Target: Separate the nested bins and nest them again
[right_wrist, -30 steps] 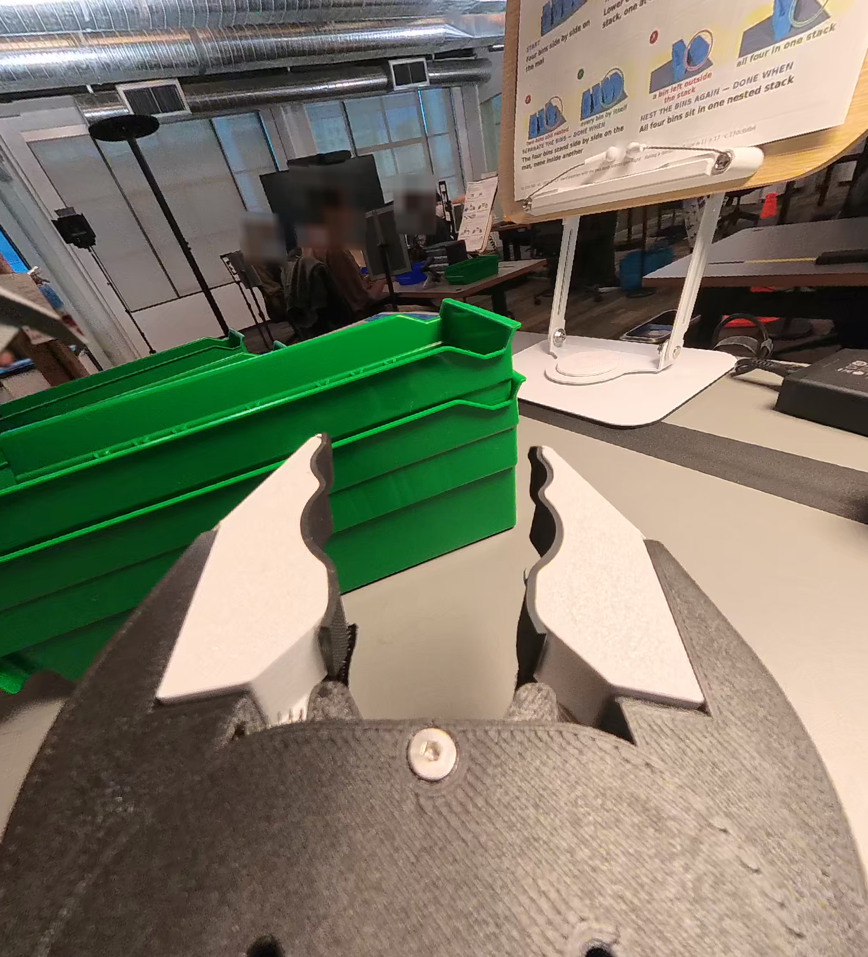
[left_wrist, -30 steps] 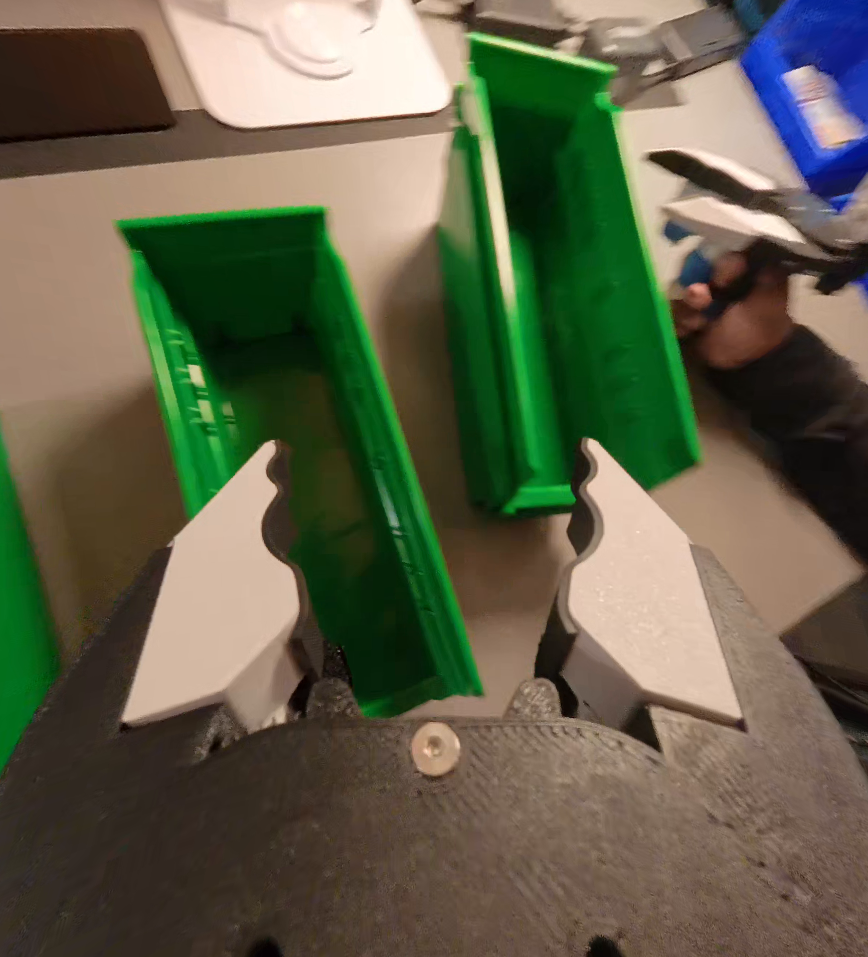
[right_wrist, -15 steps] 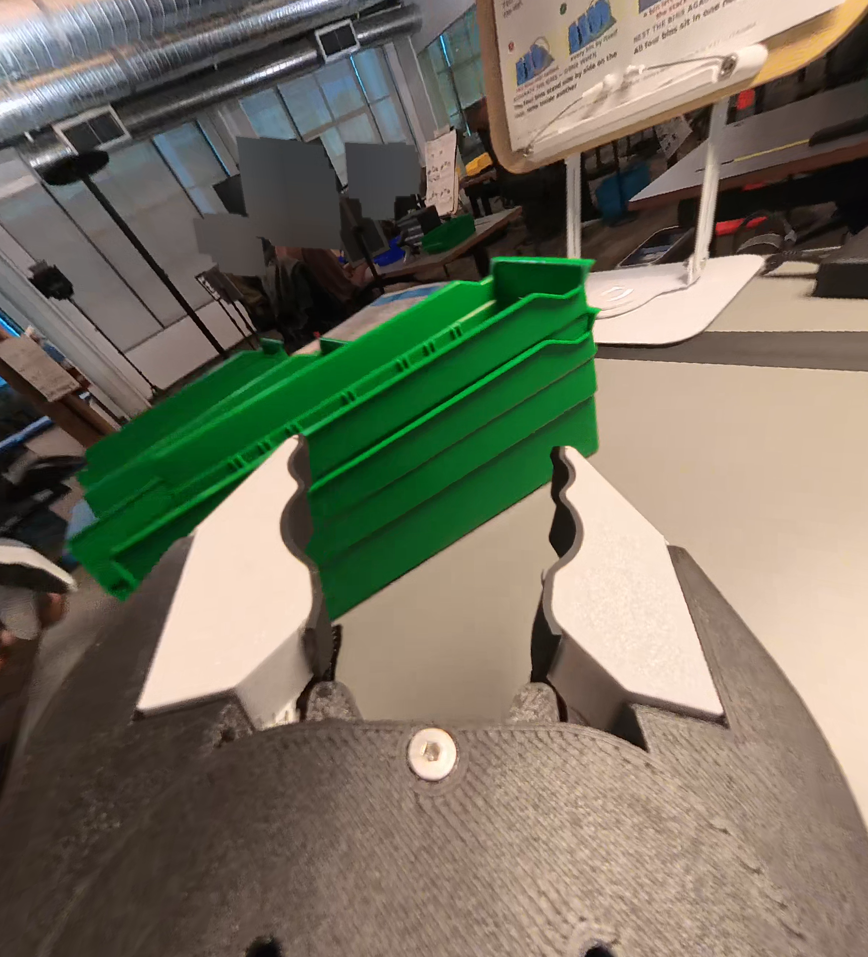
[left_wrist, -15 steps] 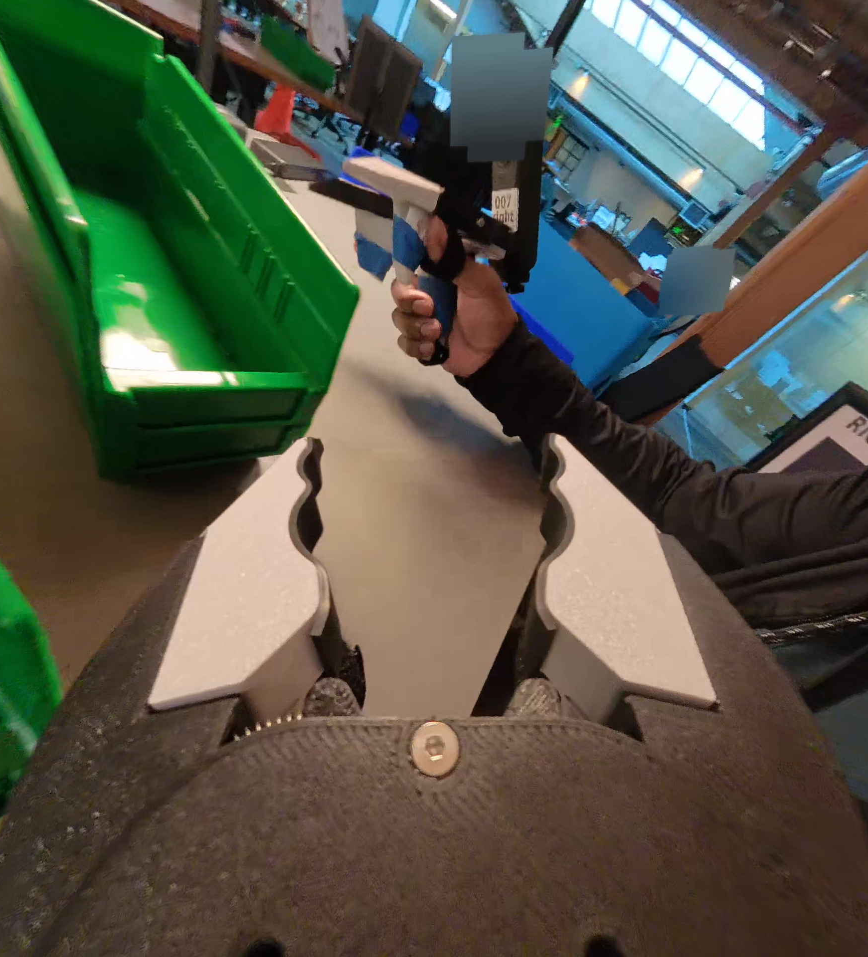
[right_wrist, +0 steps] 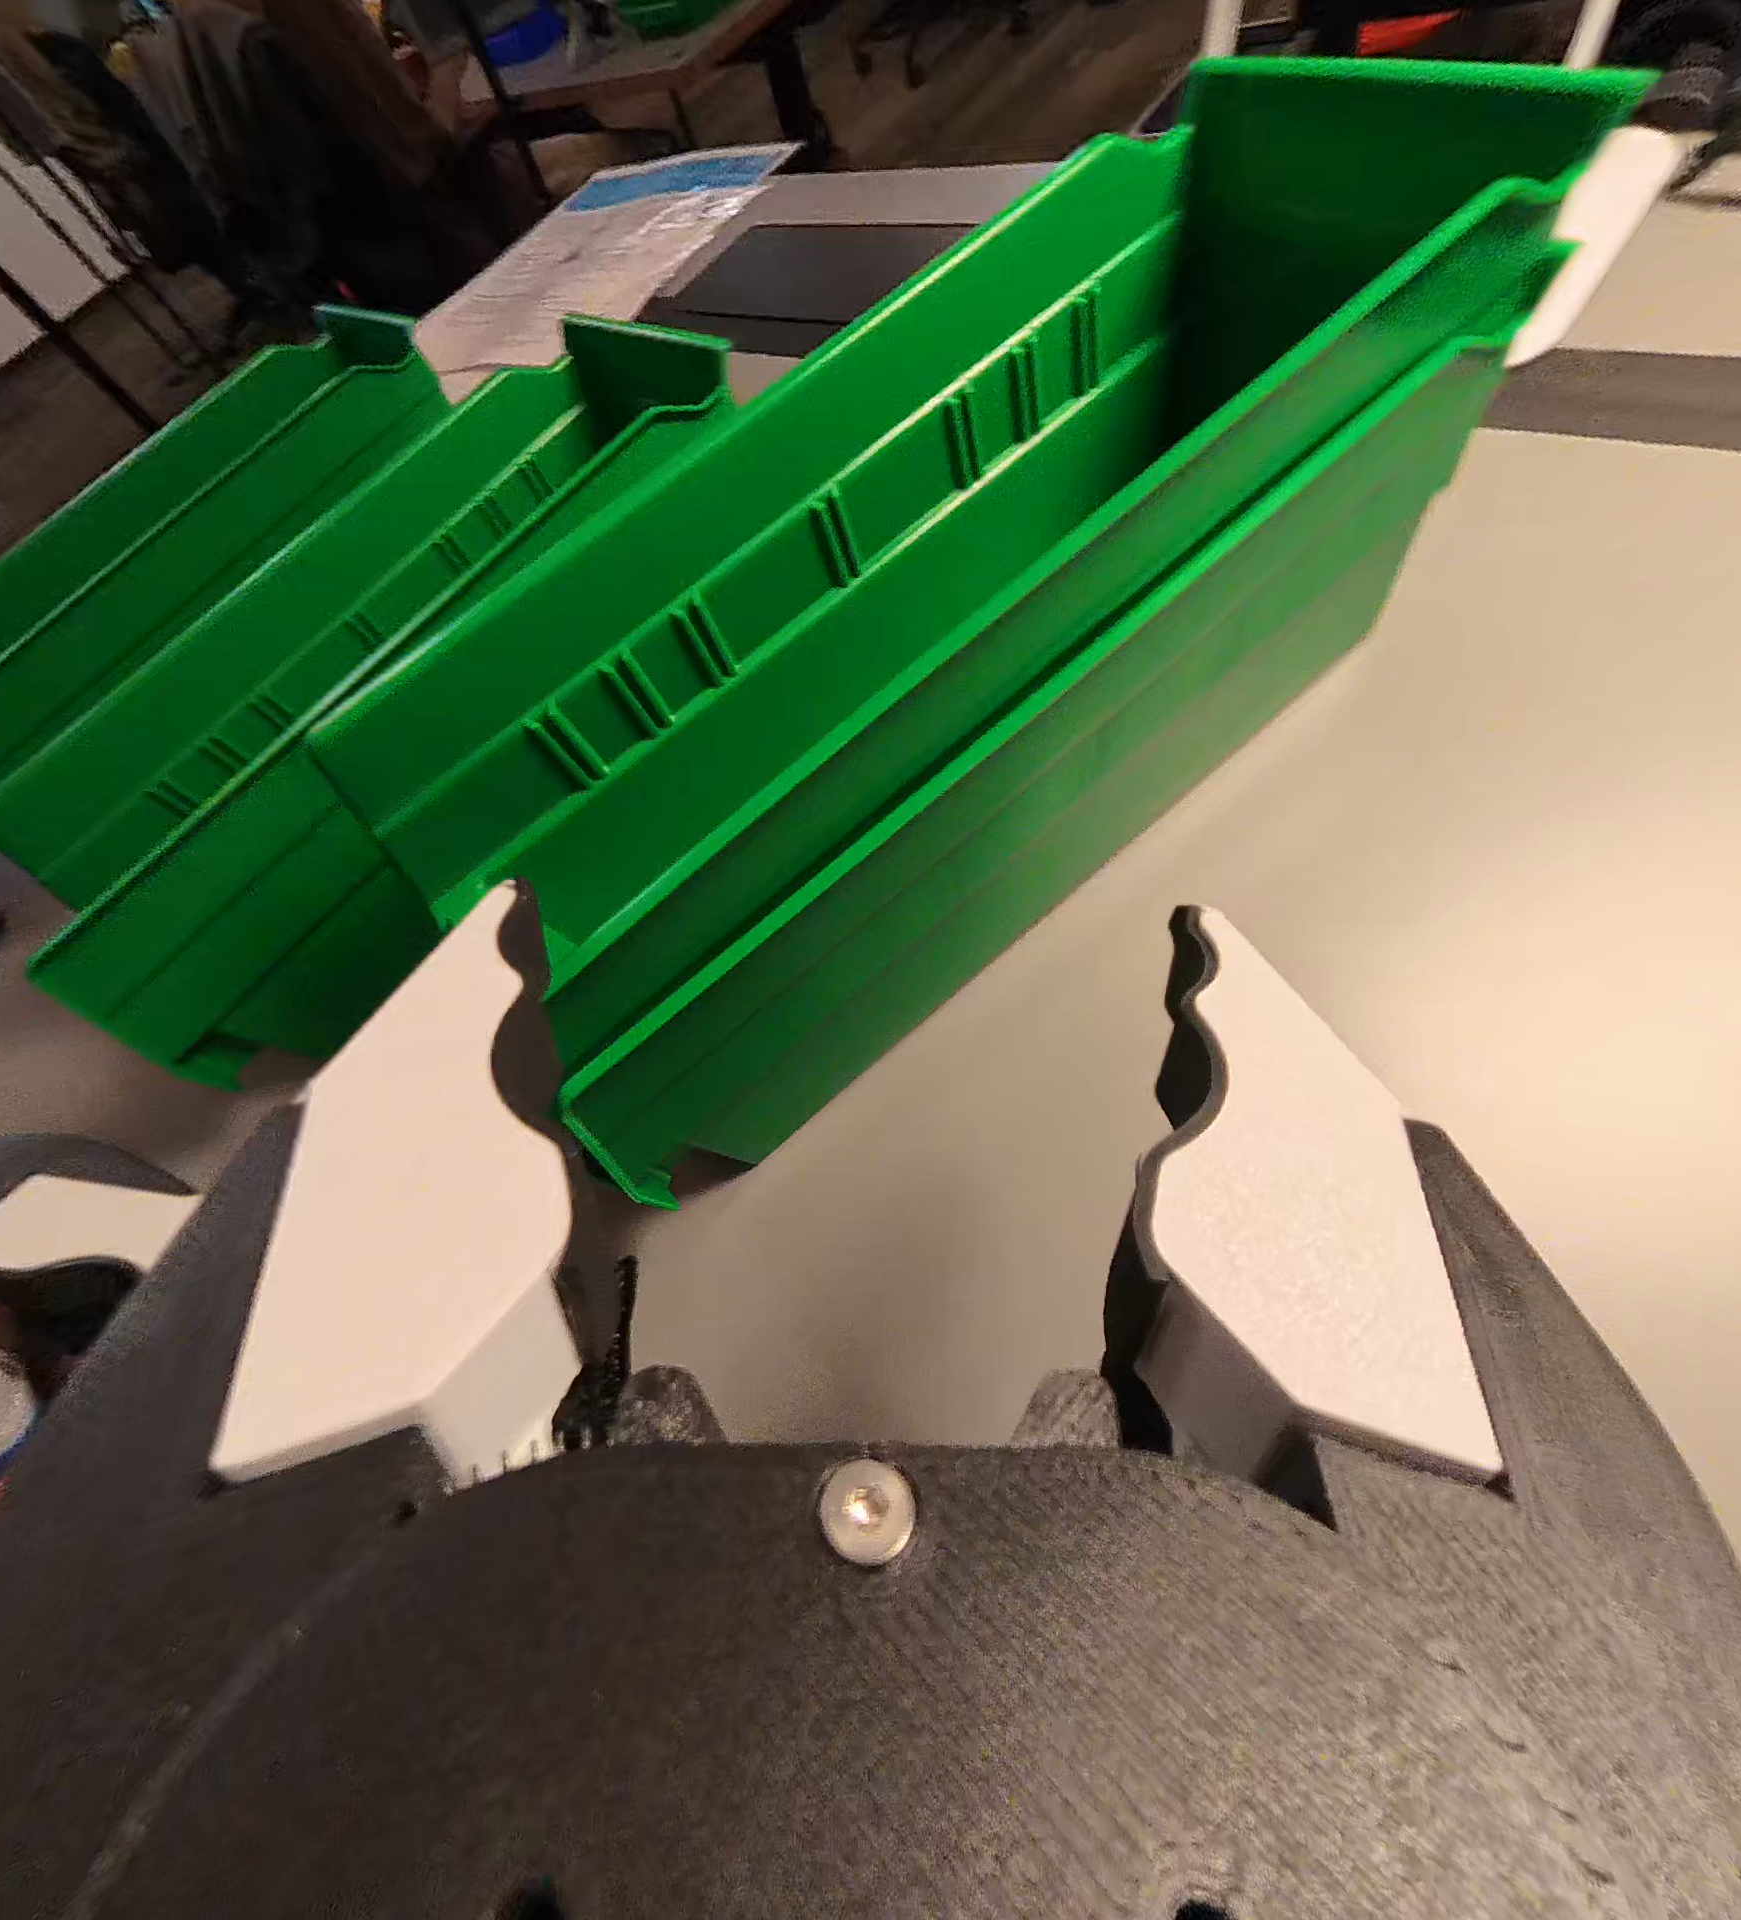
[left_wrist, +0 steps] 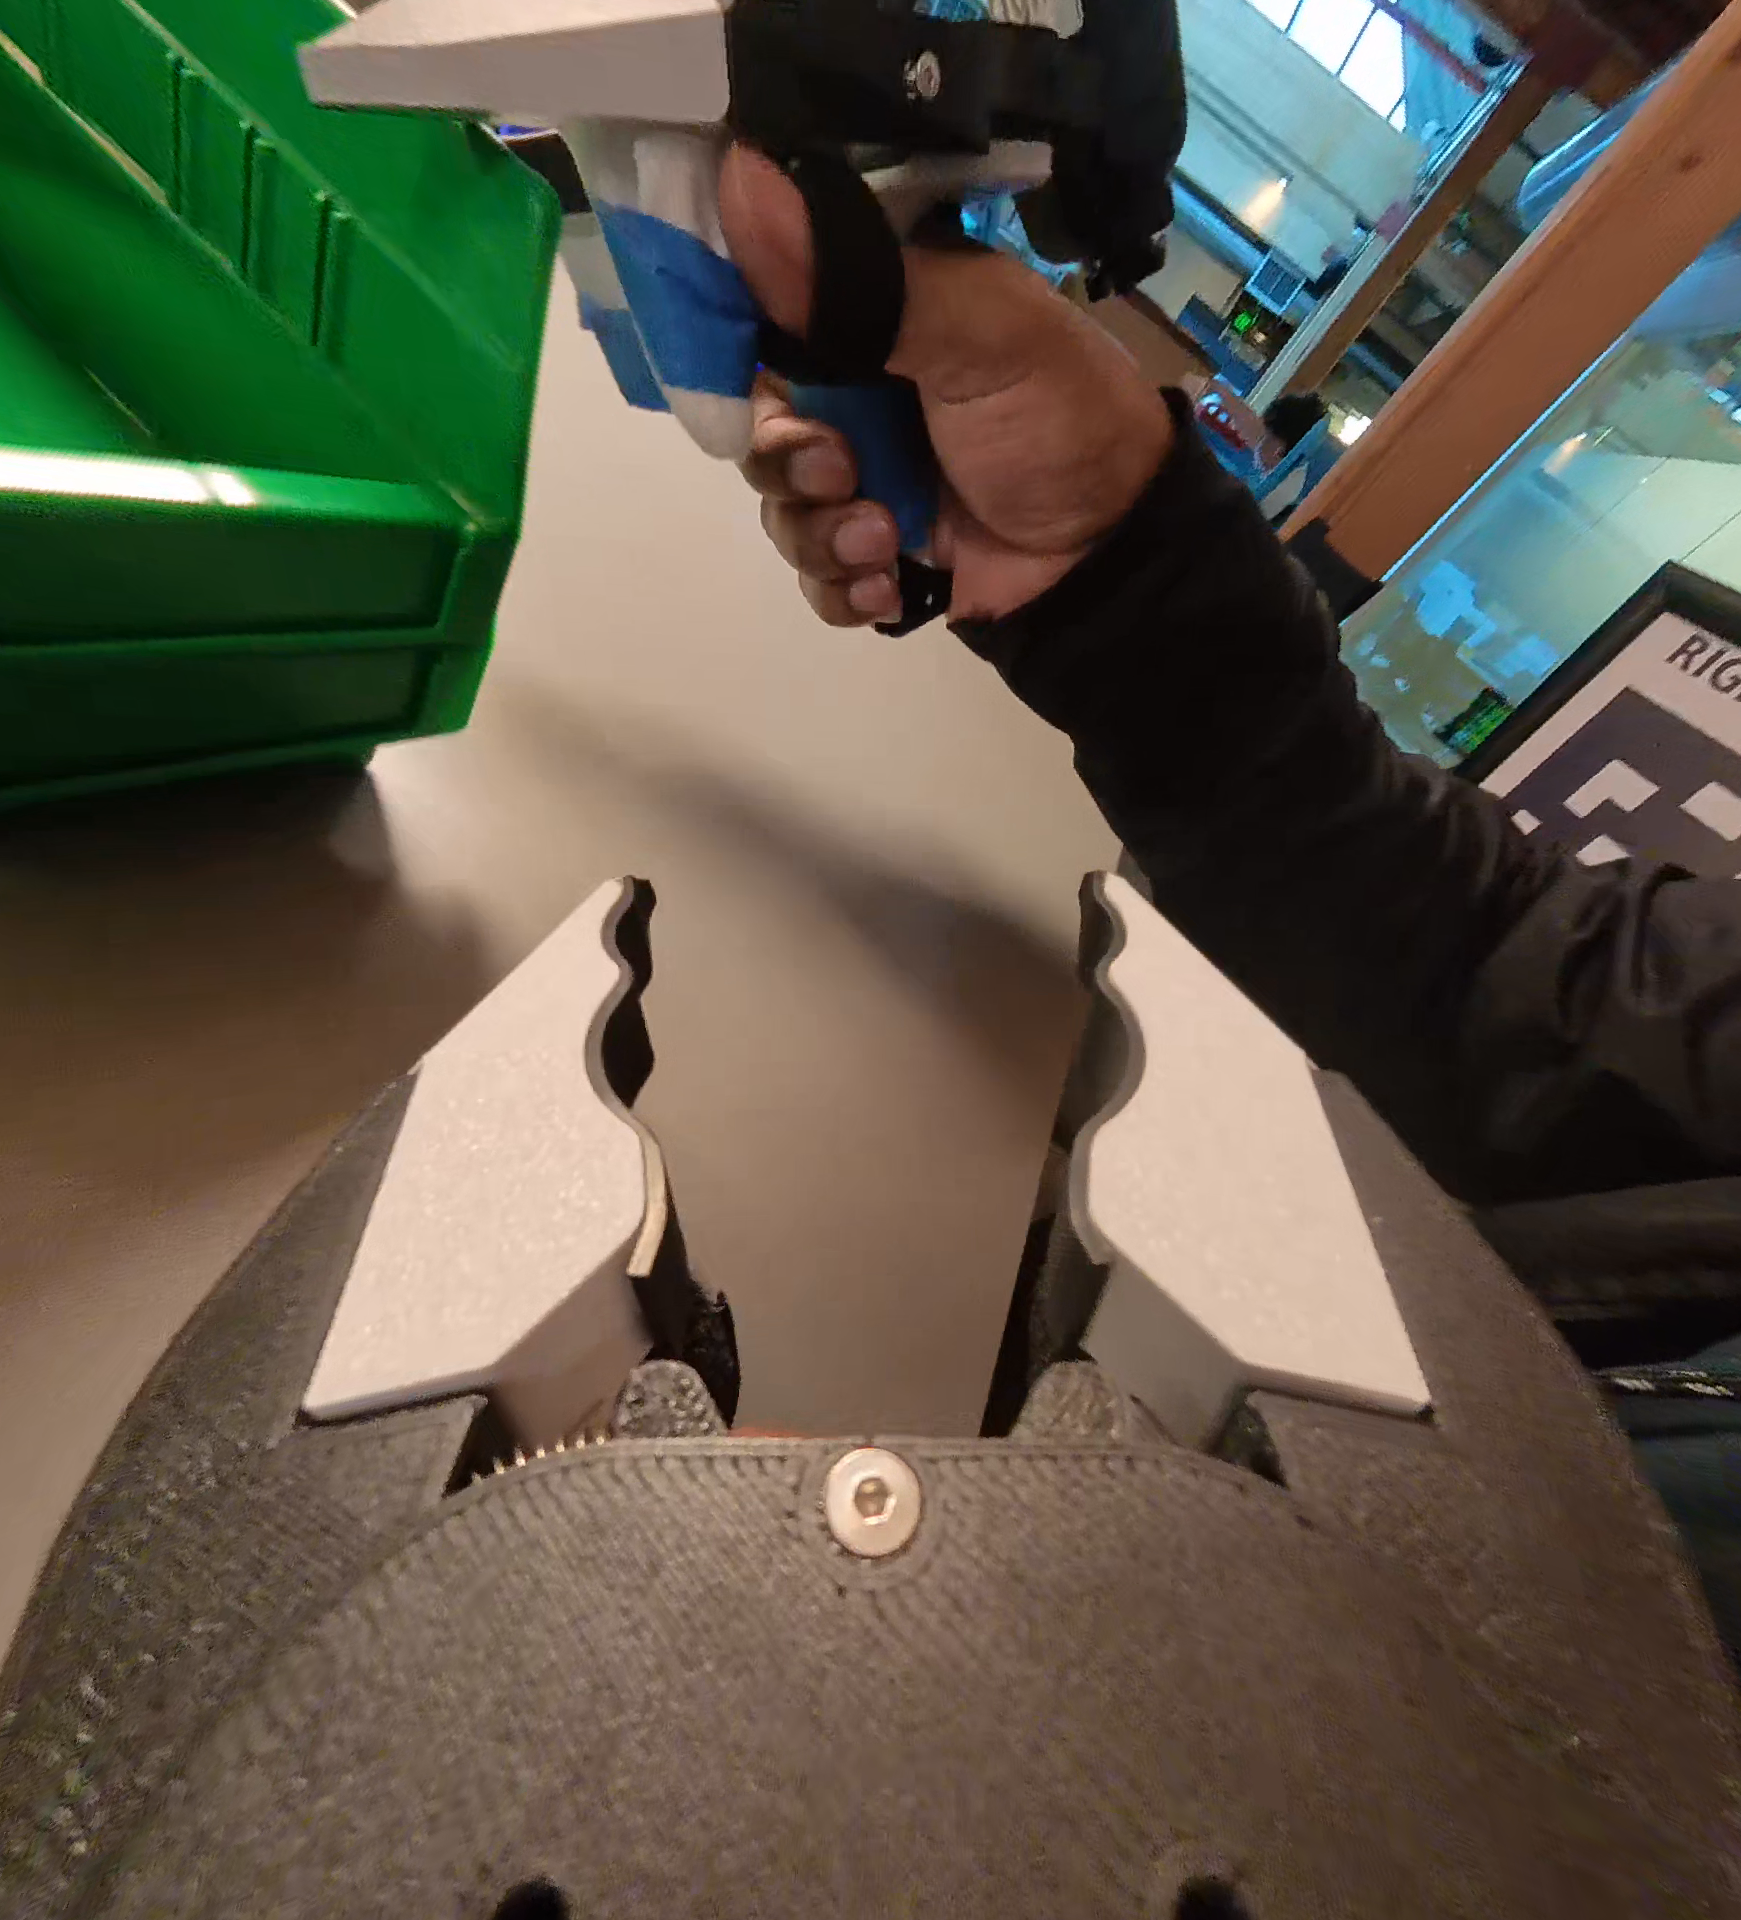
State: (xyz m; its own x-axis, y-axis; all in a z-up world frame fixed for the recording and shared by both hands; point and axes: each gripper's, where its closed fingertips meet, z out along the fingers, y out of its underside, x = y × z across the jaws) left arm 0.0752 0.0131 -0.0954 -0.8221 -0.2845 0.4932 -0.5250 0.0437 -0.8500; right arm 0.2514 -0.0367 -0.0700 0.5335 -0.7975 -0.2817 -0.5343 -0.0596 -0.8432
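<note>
- Hovering wide open, empty: right gripper (right_wrist: 850, 1039), near end of nested green bins (right_wrist: 949, 644) on table (right_wrist: 1468, 779).
- Left gripper (left_wrist: 861, 997) likewise open, empty.
- Clamp only the top rim; lift straight.

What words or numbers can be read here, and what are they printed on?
I don't copy out writing; here is what bears it.
Black-framed white sign, right edge, left wrist view: one word above a square pattern.
Blue-and-white sheet, background: too blurred.
Green bins: none visible.
</note>
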